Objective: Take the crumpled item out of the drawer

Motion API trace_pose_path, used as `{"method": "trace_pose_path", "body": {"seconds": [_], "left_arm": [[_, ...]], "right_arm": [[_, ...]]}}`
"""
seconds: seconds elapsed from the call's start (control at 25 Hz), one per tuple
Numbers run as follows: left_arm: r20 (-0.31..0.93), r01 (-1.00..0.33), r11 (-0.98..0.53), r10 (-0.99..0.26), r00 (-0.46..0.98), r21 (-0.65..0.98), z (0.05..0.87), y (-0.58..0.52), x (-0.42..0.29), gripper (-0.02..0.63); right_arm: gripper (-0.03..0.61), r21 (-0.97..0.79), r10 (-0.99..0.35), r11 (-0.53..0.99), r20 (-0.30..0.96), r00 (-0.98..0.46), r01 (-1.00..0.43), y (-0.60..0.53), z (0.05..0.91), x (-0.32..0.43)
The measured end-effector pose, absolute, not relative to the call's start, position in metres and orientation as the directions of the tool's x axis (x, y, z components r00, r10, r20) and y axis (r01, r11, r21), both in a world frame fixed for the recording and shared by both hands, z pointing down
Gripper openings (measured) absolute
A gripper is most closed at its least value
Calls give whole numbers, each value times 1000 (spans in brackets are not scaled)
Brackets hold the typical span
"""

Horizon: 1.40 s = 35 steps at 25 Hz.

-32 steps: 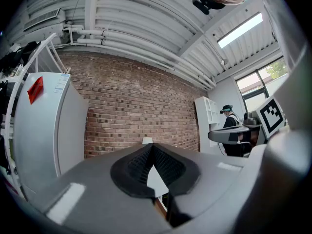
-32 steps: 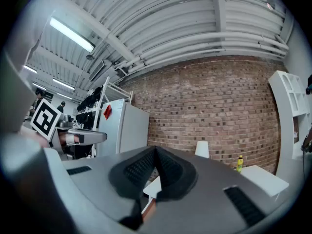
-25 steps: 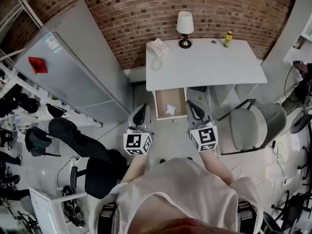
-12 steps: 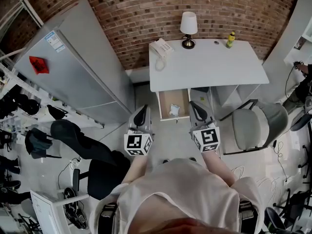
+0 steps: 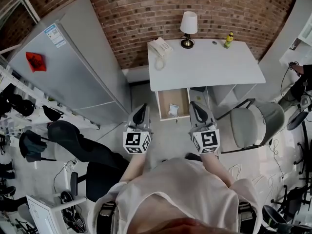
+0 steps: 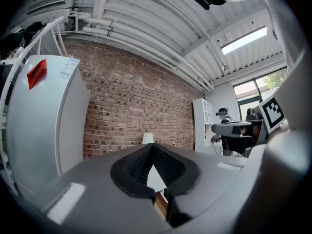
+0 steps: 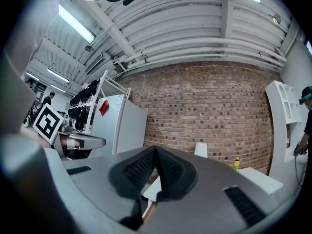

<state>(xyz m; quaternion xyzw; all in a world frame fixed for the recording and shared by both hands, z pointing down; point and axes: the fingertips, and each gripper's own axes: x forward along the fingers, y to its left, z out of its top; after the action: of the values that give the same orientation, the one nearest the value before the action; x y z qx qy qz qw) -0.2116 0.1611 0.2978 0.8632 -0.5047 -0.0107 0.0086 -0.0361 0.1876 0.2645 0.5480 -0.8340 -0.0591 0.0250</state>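
Observation:
A white crumpled item [image 5: 172, 110] lies in the open drawer [image 5: 164, 99] under the left part of the white desk [image 5: 204, 65]. My left gripper [image 5: 142, 112] hangs left of the drawer front, its jaws shut with nothing between them. My right gripper [image 5: 195, 108] is level with it, at the drawer's right side, and is shut and empty too. In the left gripper view the left gripper [image 6: 152, 147] points at the brick wall, and in the right gripper view the right gripper [image 7: 156, 152] does the same.
On the desk stand a white phone [image 5: 159, 47], a lamp [image 5: 187, 24] and a small yellow bottle [image 5: 227, 38]. A grey office chair [image 5: 253, 126] is to the right, a black chair [image 5: 83, 147] to the left, and a tall grey cabinet [image 5: 73, 67] beside the desk.
Both grippers have shifted slightly in the head view as the camera moved; they stay shut and about the same distance from the drawer.

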Motion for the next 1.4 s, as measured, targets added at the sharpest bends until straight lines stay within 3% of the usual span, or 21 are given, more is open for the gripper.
{"method": "trace_pose_path", "body": {"seconds": [0.56,0.96,1.4], "left_arm": [[81,-894,-446,-891,448,35,329,75,-165,-5],[49,-937,-350,-936,349,-15,311,-11,-109,-5],[59,-916,-402,-914,401,-9,320,-60,-100,-5]], "right_arm": [[-6,75,-891,451,-18,-454,-889,83,293,15],[-6,75,-848,527,-23,-530,-847,-25,293,88],[-6,48,-848,529,-4,-530,-847,-62,302,80]]}}
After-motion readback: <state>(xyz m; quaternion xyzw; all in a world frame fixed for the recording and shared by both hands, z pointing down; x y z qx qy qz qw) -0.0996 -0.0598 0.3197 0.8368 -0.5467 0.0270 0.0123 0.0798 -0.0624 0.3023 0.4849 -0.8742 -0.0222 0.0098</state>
